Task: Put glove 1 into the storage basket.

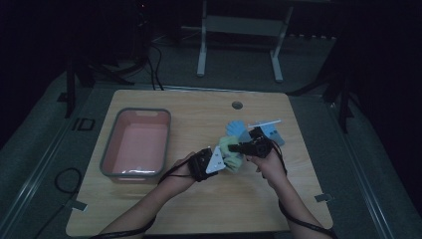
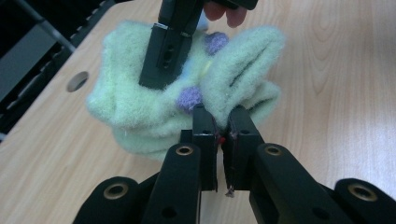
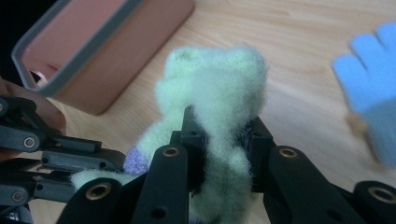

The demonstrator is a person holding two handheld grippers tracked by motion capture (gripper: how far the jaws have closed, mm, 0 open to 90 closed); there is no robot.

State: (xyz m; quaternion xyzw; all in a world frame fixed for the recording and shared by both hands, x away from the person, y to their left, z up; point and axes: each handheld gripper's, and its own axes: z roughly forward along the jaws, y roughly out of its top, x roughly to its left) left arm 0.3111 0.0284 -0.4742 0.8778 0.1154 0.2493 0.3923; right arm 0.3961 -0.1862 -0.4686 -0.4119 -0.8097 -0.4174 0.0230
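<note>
your left gripper (image 2: 223, 122) sits nearest, its jaws pinched almost together on a fold of the green sock (image 2: 187, 100), with only a sliver of fleece between the pads. just beyond it on the same sock, your right gripper (image 3: 223, 123) clamps a thicker wad, jaws held a little apart by the fluff. so both claws are holding the one sock, and it hangs bunched between them, just off the table (image 1: 199, 209) by the look of it.

take the bin (image 1: 137, 142) as your mark: the sock lies to the right of it, near but apart, and your left gripper is on the side of the sock closer to the bin, the right one on the far side. the sock's long axis runs roughly from one claw to the other, pointing toward the bin. if the bin is where it goes, i judge the carry is sideways, left hand leading.

farther from the bin, past the sock, a blue glove (image 1: 236, 127) lies on the table.
</note>
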